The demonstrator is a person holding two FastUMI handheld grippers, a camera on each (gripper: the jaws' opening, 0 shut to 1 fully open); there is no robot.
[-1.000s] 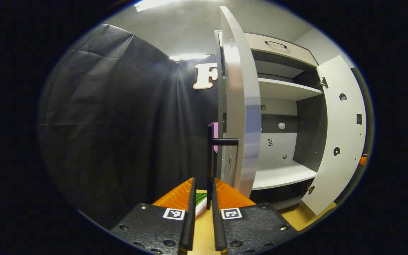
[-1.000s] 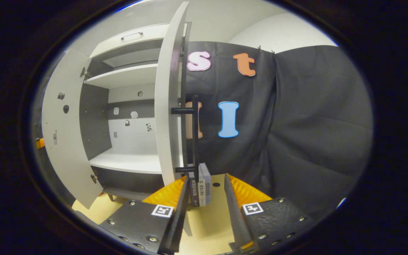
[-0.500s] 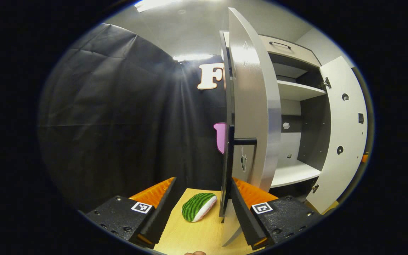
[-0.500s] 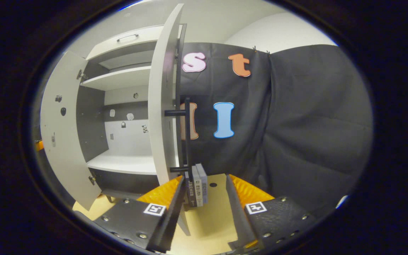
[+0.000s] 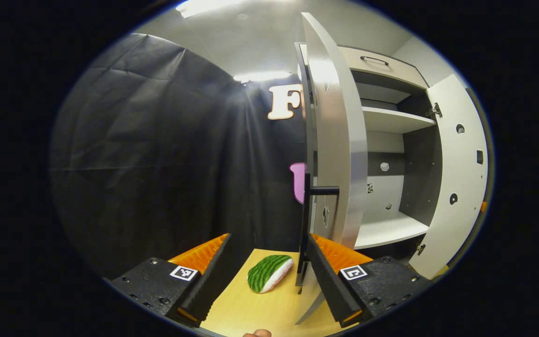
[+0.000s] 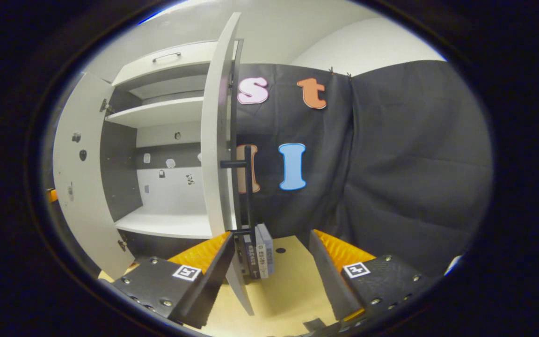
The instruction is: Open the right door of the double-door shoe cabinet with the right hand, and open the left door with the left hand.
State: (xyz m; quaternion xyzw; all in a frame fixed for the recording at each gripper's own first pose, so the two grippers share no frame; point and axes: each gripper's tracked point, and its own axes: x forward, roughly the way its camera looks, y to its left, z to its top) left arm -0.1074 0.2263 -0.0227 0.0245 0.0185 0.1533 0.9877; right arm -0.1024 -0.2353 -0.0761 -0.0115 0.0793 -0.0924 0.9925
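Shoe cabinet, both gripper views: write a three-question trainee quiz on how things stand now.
1. True or false: both cabinet doors, the left door and the right door, stand open.
2. Is the left claw A) shut on the left door's bar handle, or B) open, the handle by one finger?
3. What lies on the wooden surface between the left claw's fingers?

Key: 1 true; 2 B; 3 a green striped watermelon-slice toy.
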